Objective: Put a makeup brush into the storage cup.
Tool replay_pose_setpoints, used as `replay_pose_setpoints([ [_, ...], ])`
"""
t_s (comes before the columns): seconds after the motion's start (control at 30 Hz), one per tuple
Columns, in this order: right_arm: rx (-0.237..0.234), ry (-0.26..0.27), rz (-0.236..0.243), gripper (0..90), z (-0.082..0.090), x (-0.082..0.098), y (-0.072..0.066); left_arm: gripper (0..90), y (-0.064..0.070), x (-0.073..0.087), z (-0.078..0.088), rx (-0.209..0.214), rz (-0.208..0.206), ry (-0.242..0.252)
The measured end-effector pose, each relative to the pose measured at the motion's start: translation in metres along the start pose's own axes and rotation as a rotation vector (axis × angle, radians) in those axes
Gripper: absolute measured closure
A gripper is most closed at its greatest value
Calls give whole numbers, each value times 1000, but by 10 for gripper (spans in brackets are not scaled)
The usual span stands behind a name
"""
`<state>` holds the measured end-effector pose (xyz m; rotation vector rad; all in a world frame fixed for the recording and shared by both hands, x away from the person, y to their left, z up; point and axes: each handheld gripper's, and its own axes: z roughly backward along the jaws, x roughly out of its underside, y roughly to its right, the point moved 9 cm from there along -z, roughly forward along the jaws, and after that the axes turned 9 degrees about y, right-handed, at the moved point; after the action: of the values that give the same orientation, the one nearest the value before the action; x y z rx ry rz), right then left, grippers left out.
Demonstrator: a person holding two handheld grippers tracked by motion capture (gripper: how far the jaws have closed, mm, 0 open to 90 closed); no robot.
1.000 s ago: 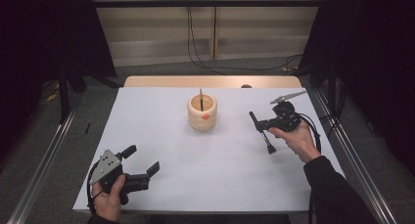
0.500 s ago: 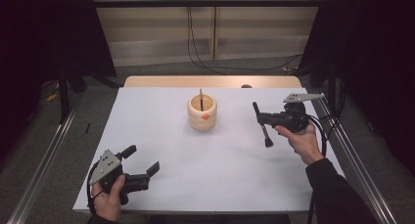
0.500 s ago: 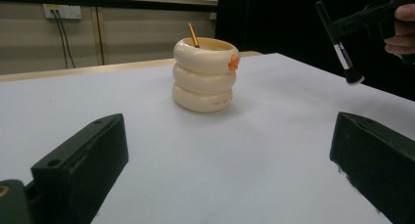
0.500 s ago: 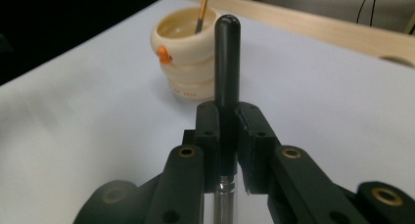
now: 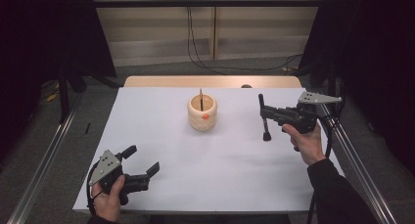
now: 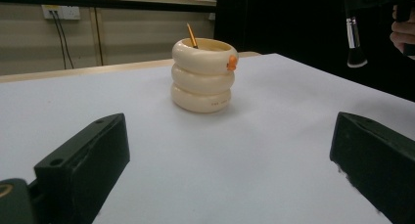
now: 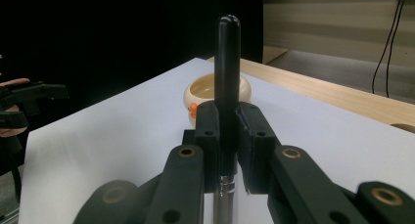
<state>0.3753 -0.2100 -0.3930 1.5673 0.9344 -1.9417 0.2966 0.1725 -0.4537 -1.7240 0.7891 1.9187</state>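
Note:
A cream holder (image 5: 202,113) made of three stacked rings, with an orange dot on its side, stands mid-table with a thin brown stick (image 5: 200,98) in it. To its right my right gripper (image 5: 265,111) is shut on a black brush (image 5: 266,131). The brush hangs upright above the table, handle up and bristles down. In the right gripper view the brush handle (image 7: 228,62) rises between the pads, with the holder (image 7: 199,93) behind it. My left gripper (image 5: 142,159) rests open near the front left corner. In the left gripper view the holder (image 6: 203,75) stands ahead and the brush (image 6: 352,38) hangs at top right.
The white tabletop (image 5: 235,160) ends in a wooden strip (image 5: 161,81) at the far edge. Metal rails (image 5: 352,150) run along both sides of the table. Cables hang down the back wall.
My right hand has drifted a little right and up with the brush, and the brush has swung from tilted to upright. The left gripper has stayed still.

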Motion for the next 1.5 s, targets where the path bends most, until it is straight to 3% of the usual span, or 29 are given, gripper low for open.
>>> replay_pose_setpoints([
  [0.2,-30,58,-12,805,7,-9,-4,9,1,0,0,-5,4,4],
  [0.5,-90,93,-19,805,8,-17,-20,8,3,-1,-1,4,-7,3],
  [0.67,-117,98,-17,806,5,-18,-27,6,3,-1,-1,8,18,11],
  [1.0,-179,106,2,805,2,-22,-44,11,6,-3,-3,31,8,16],
  [1.17,-195,99,11,805,-4,-20,-52,13,7,-2,-4,39,6,8],
  [1.27,-207,94,6,805,-9,-18,-56,15,8,-1,-5,45,28,1],
  [1.5,-222,92,5,805,-14,-19,-63,15,10,-3,-9,52,12,2],
])
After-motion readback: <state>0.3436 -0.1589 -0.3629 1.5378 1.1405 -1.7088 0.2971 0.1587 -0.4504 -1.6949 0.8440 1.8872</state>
